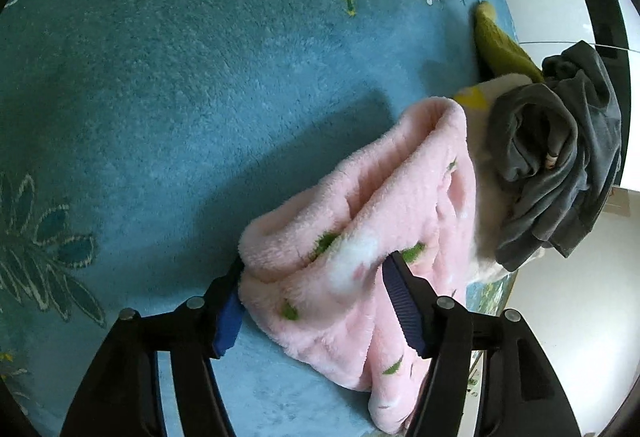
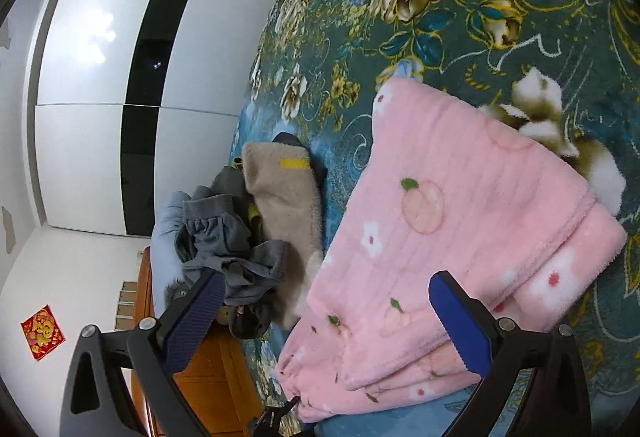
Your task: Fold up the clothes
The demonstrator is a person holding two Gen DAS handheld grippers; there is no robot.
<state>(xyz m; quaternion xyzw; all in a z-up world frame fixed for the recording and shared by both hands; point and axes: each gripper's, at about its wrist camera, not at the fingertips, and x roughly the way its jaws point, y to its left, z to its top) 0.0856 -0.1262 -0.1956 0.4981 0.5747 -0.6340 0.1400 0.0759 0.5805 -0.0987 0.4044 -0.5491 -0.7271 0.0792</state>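
— Where the pink fleece garment [image 2: 448,237] lies folded on the floral blanket [image 2: 440,17], what crowds it?
— Left of it, a beige fleece piece [image 2: 284,205] and crumpled grey trousers [image 2: 224,249].
— And the tools?
— Left gripper [image 1: 316,301] spread around a pink fold; right gripper [image 2: 324,309] spread above, touching nothing.

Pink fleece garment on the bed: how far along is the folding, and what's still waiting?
The pink fleece garment already lies doubled over on the floral bedspread. The left gripper is open, its fingers straddling a bunched pink edge, so the fold is unfinished. The right gripper hovers open above it. Left to do: the crumpled grey garment and beige fleece piece beside it.
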